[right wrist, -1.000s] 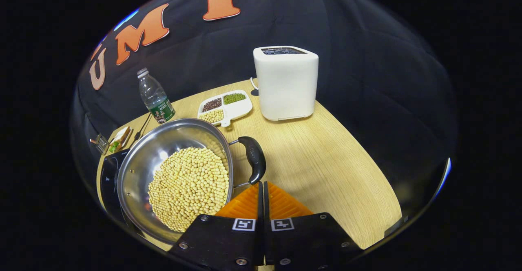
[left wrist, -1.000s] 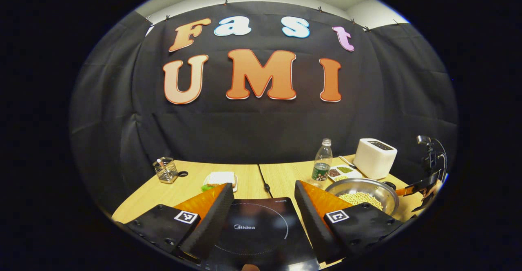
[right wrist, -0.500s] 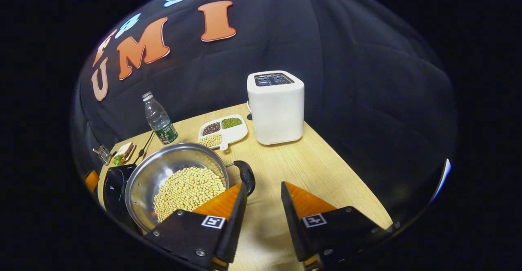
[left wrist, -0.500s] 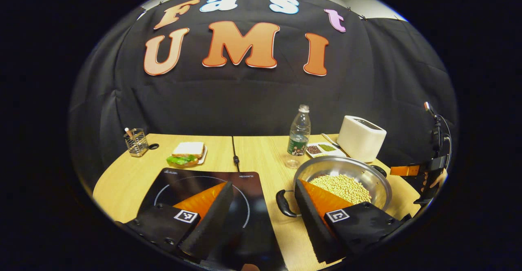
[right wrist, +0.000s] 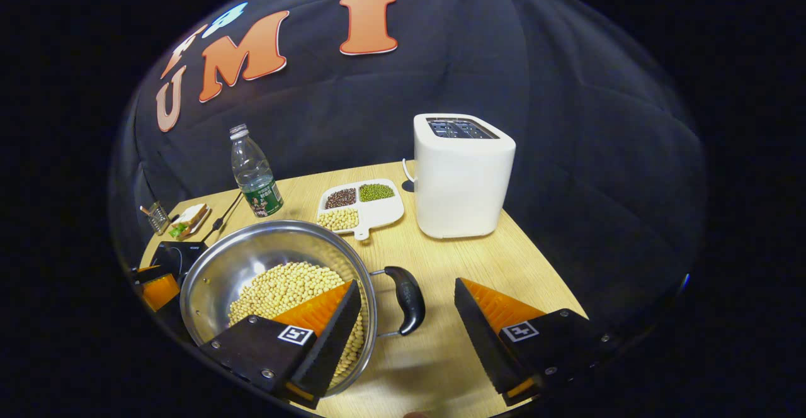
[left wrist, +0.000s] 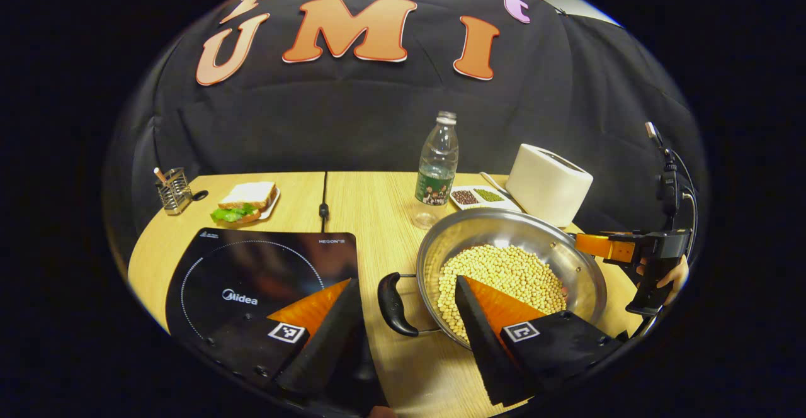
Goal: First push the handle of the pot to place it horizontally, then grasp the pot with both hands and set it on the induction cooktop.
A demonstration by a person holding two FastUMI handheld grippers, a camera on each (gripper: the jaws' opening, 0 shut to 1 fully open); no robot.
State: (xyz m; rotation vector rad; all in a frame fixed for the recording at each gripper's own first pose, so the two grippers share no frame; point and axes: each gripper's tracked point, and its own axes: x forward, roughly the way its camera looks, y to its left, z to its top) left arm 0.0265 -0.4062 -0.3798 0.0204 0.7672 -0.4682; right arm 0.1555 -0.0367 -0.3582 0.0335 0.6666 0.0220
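Bare table between pot and toaster

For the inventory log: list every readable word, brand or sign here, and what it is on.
"Midea": on the cooktop, inside its ring.
"HEGON": cooktop's far corner; the letters after it are blurred.
Bottle label: too small to read.
Square coded markers on the left gripper and right gripper: no words.
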